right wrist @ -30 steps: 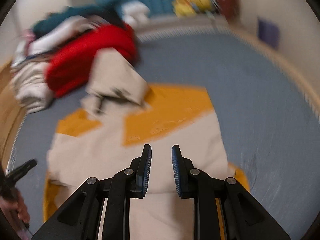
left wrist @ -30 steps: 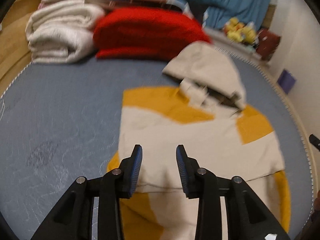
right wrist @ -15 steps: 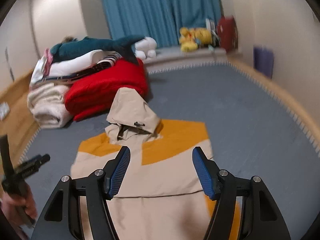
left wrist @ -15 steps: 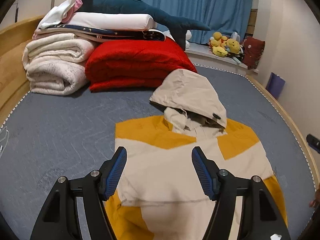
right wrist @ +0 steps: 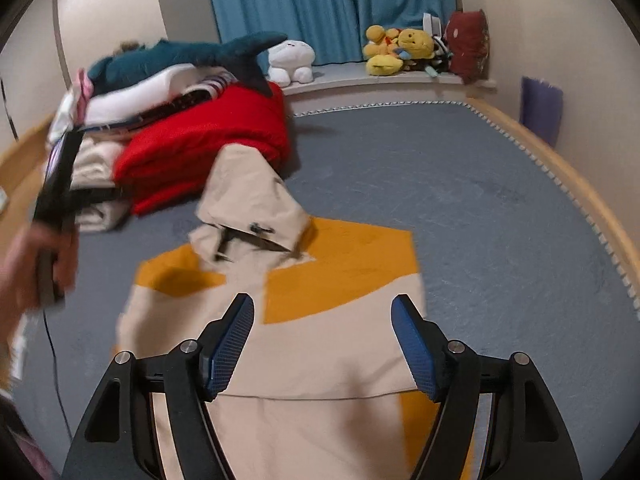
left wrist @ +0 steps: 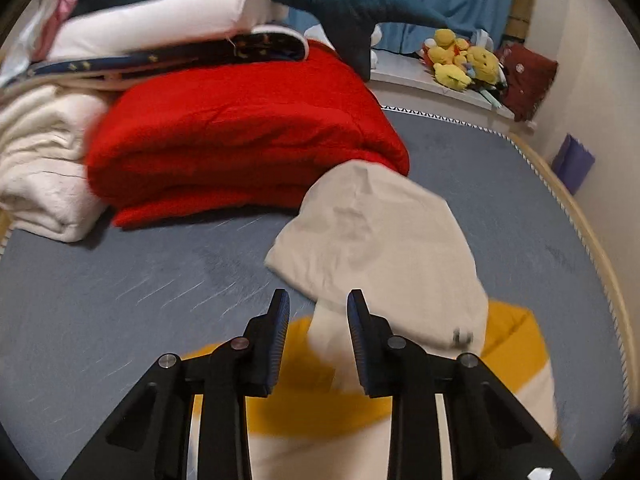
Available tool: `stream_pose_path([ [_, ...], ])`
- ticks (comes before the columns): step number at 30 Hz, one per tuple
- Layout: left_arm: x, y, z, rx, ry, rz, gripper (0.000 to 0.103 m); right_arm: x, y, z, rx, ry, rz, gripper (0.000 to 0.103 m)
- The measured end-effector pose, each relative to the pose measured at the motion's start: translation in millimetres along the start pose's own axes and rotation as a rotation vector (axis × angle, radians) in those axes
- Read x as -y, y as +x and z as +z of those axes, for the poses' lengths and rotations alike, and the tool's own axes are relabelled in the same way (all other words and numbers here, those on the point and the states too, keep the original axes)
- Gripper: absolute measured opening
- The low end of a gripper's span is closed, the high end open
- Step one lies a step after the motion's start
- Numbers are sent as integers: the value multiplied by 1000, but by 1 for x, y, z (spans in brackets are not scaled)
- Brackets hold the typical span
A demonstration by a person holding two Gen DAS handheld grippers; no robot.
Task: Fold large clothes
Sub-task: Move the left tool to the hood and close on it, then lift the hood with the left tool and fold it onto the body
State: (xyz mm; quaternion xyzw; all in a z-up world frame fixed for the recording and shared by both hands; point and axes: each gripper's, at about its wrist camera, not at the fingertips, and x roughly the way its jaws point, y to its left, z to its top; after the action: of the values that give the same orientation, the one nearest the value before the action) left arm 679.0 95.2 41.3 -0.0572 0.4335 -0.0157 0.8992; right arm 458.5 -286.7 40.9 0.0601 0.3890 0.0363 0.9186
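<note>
A beige and orange hooded jacket (right wrist: 340, 332) lies flat on the grey bed (right wrist: 480, 200), sleeves folded in, hood (left wrist: 380, 240) spread toward the pile of bedding. My left gripper (left wrist: 318, 320) is partly open, low over the collar at the base of the hood, holding nothing. It also shows at the left of the right wrist view (right wrist: 60, 184), held in a hand. My right gripper (right wrist: 324, 340) is wide open above the jacket's chest, empty.
A red blanket (left wrist: 240, 140) and white folded blankets (left wrist: 36, 176) are stacked at the bed's far left, with a plush shark (right wrist: 180, 56) on top. Soft toys (right wrist: 400, 52) sit on the sill by the blue curtain. A wooden rim (right wrist: 580, 188) edges the bed's right side.
My left gripper has moved forward toward the hood and narrowed from wide open. My right gripper stays wide open over the jacket and has shifted slightly.
</note>
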Motion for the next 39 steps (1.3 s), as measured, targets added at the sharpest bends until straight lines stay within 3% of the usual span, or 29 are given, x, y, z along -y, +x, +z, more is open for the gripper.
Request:
stream_pose_path([
  [3, -4, 38, 28, -44, -78, -49, 28, 9, 3, 1, 4, 24, -37, 69],
  [5, -2, 65, 48, -81, -118, -63, 28, 13, 6, 3, 7, 29, -49, 58],
  [7, 1, 86, 62, -126, -165, -102, 31, 17, 8, 5, 15, 26, -63, 56],
  [10, 8, 113, 82, -158, -244, -128, 47, 24, 14, 4, 8, 31, -93, 56],
  [11, 12, 121, 89, -162, -268, -130, 58, 27, 17, 3, 0, 38, -95, 56],
  [12, 17, 130, 94, -173, -286, -132, 64, 31, 20, 2, -12, 50, -99, 56],
  [16, 35, 167, 107, -255, -348, -141, 64, 36, 28, 0, -29, 58, -105, 56],
  [18, 42, 175, 112, -260, -341, -111, 64, 37, 29, 0, -29, 50, -108, 56],
  [19, 46, 177, 113, -265, -320, -80, 62, 38, 29, 0, -30, 51, -106, 56],
  [20, 50, 177, 112, -264, -296, -46, 49, 39, 29, 1, -30, 53, -102, 56],
  [21, 53, 177, 113, -265, -284, -52, 20, 39, 28, 1, -30, 56, -100, 56],
  [22, 54, 176, 112, -266, -268, -68, 8, 40, 28, 1, -32, 61, -95, 56],
  [23, 55, 170, 109, -256, -254, -68, 6, 41, 27, 1, -34, 66, -87, 56],
  [27, 46, 125, 87, -201, -258, -90, 2, 40, 24, 3, -37, 86, -56, 56],
  [31, 50, 42, 37, -140, -214, -167, 1, 38, 19, 3, -46, 110, -8, 56],
  [34, 49, -28, -30, -129, -265, -268, 1, 32, 17, 3, -51, 127, 32, 56],
  [37, 67, -90, -107, -81, -237, -330, 1, 23, 14, 3, -43, 135, 55, 56],
  [39, 85, -98, -155, -143, -196, -365, 1, 19, 13, 3, -42, 147, 81, 56],
])
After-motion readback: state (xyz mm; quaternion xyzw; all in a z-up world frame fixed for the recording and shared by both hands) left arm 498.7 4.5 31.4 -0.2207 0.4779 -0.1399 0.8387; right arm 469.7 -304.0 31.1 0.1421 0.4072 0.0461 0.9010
